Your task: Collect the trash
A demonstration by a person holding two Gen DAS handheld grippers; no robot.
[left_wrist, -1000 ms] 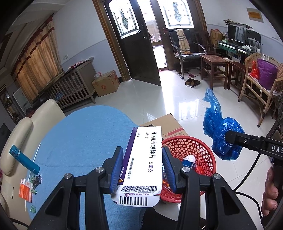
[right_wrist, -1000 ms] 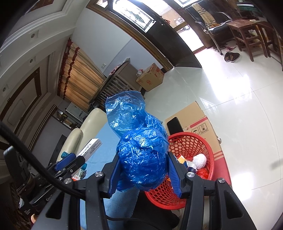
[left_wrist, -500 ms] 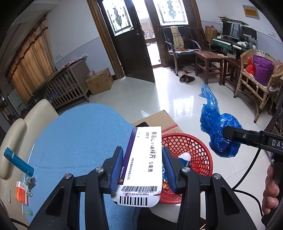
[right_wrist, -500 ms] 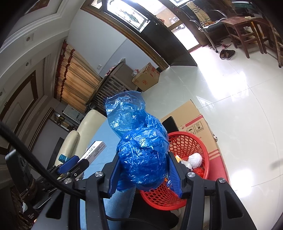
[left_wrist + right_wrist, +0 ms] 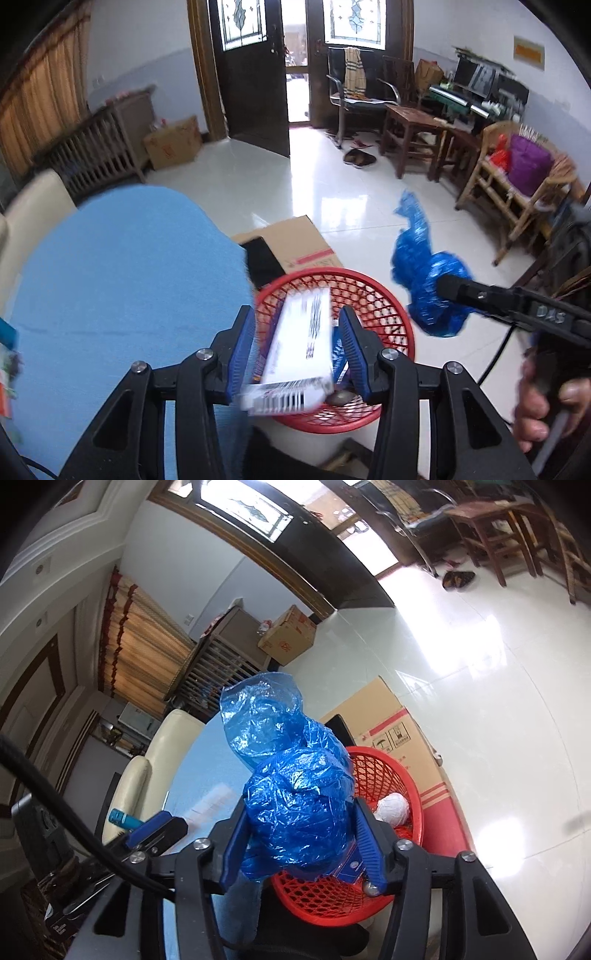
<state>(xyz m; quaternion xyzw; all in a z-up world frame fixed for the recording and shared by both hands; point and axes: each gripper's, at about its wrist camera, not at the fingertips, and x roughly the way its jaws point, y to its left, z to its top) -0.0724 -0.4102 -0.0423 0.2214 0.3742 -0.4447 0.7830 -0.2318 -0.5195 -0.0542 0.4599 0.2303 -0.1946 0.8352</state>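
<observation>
**Trash released over the basket**

The red basket [image 5: 373, 295] sits near, right of the blue cushion [image 5: 122, 280]. Both drops are best finished above its centre. The crumpled blue bag [image 5: 295, 797] is cradled loosely between the right gripper [image 5: 299, 834]'s just-widened jaws. The medicine box [image 5: 299, 339] is seen blurred and tilting free inside the left gripper [image 5: 295, 350], whose jaws have likewise just been opening.

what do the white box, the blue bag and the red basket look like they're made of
White rectangular medicine box: looks like thin printed cardboard, smooth, with crisp folded edges and a barcode on the end flap.
Crumpled blue bag: thin plastic film, glossy and translucent, with fine wrinkles catching the light.
Round red mesh basket: probably moulded plastic, slightly shiny, with a uniform lattice wall and a solid rim.
</observation>
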